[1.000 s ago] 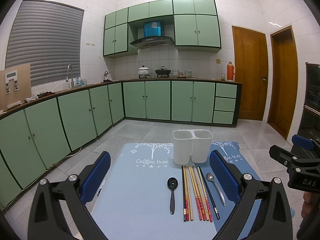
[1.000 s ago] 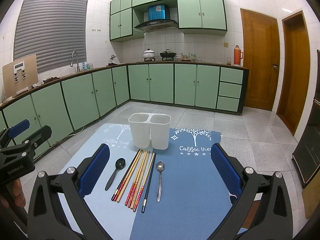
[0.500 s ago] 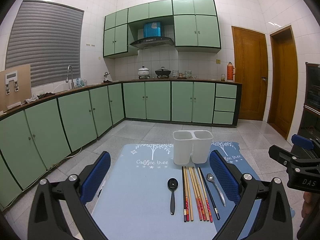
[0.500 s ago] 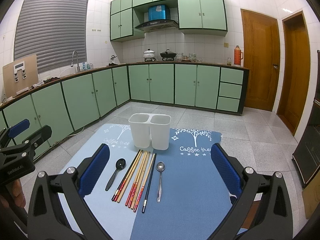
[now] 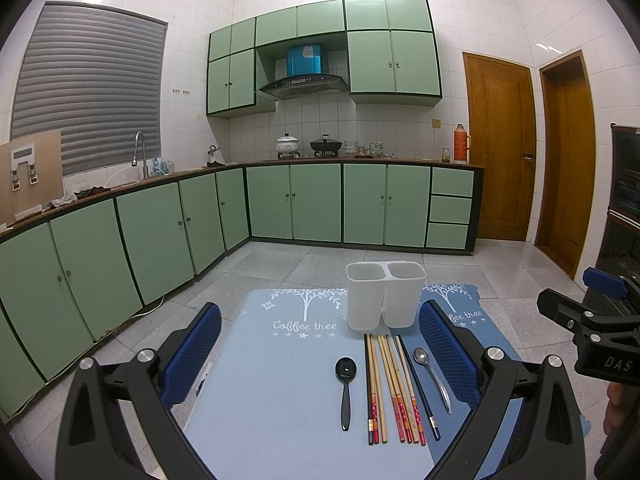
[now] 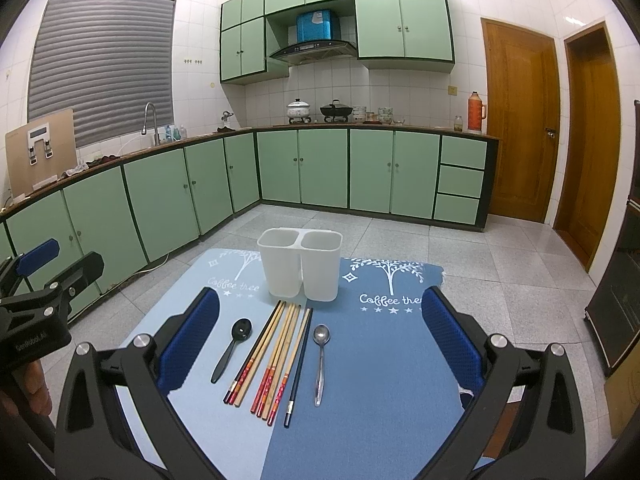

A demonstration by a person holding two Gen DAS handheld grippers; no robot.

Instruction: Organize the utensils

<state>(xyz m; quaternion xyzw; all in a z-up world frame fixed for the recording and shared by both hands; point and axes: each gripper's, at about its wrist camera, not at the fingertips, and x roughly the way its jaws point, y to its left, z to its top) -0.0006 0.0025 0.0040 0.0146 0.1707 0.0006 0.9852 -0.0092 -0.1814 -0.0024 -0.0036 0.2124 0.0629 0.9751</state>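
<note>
On a blue-matted bench (image 6: 380,360) in a green-cabinet kitchen, the utensils lie in a row just in front of a white two-compartment holder (image 6: 300,264): a black spoon (image 6: 232,348) at the left, a fan of chopsticks (image 6: 276,356) in the middle, and a metal spoon (image 6: 320,360) at the right. Both compartments look empty, so sorting appears not yet begun. The left gripper (image 5: 320,344) and the right gripper (image 6: 320,332) each hang above the row with jaws spread wide, holding nothing.

The chief hazards, judged from this layout: the chopsticks lie touching or nearly touching one another, so wide jaws closing on them could catch several at once, or pinch one and scatter its neighbours. They are thin and flat on the mat, so a shallow grasp may slip off. The holder is light-looking and stands close behind the row; a gripper overshooting forward could knock it over or push it back. With both grippers hovering near the same small cluster, they could also foul each other.

Against the frames from a second earlier, almost nothing differs: utensils, holder and both grippers sit in the same places, with only a very slight drift in framing.
</note>
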